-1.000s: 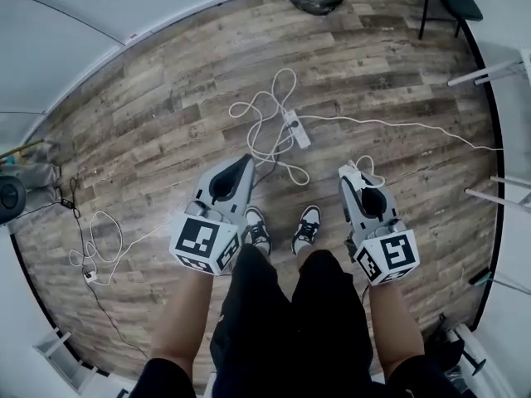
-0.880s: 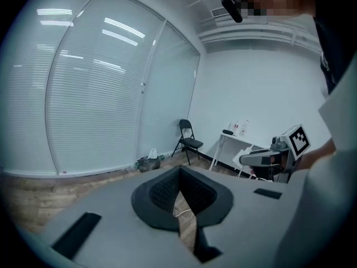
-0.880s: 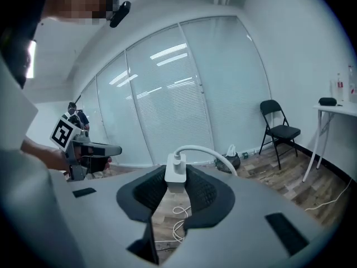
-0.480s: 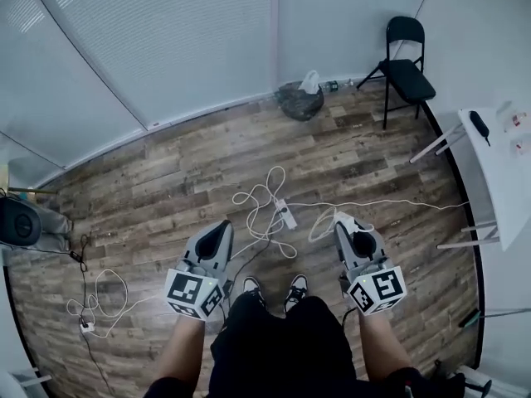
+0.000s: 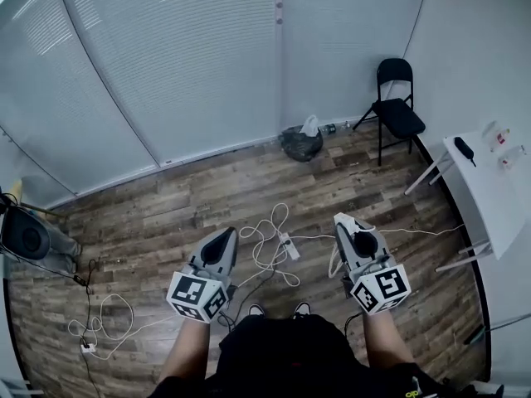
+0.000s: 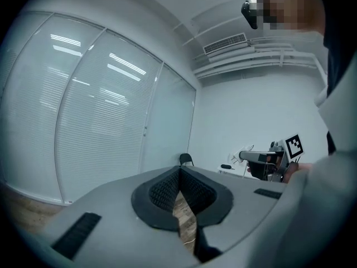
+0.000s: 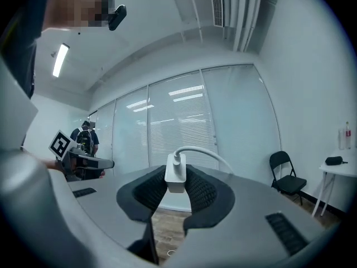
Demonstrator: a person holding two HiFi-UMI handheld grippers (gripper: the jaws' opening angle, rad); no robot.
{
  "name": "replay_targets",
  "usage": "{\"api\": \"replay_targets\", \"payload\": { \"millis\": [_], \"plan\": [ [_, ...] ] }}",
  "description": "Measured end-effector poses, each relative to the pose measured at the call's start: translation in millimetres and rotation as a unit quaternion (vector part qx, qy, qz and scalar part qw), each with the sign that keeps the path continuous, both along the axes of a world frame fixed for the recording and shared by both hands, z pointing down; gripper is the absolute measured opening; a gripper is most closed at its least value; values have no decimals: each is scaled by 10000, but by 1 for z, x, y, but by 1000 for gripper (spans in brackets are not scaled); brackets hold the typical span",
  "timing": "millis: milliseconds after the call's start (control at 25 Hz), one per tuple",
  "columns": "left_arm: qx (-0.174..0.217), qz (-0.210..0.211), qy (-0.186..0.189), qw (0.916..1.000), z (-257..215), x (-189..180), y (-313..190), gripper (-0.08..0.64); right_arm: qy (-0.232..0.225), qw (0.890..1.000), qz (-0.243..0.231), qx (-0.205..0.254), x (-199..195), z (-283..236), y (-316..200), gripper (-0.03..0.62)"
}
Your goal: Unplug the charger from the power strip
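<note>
Between the right tool's point(image 7: 176, 178) pads the white charger point(image 7: 175, 171) is sitting clamped, well above the power strip point(image 5: 288, 245) on the floor point(image 5: 166, 210) (unplugged already, I judge). The left tool point(image 6: 179, 177) is hanging closed on nothing, since one grip is sufficing.

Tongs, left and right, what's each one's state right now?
Left tongs: closed, empty.
Right tongs: closed on a small white rectangular plastic charger with its white cable.
</note>
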State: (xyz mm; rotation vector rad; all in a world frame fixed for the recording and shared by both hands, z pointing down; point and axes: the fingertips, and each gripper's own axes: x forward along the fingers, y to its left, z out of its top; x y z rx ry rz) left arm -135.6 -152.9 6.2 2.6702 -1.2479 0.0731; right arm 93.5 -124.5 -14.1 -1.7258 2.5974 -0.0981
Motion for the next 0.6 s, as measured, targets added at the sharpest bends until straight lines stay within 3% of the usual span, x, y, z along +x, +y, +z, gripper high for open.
{"api": "replay_targets", "payload": {
  "millis": [240,600],
  "plan": [
    [283,100,17,9995,-19,3,7,20,79,9995,168,264,9,-27,10,107],
    [354,190,-50,9992,-23,17,12,20,167,9994,173,245,18,-29,17,107]
  ]
}}
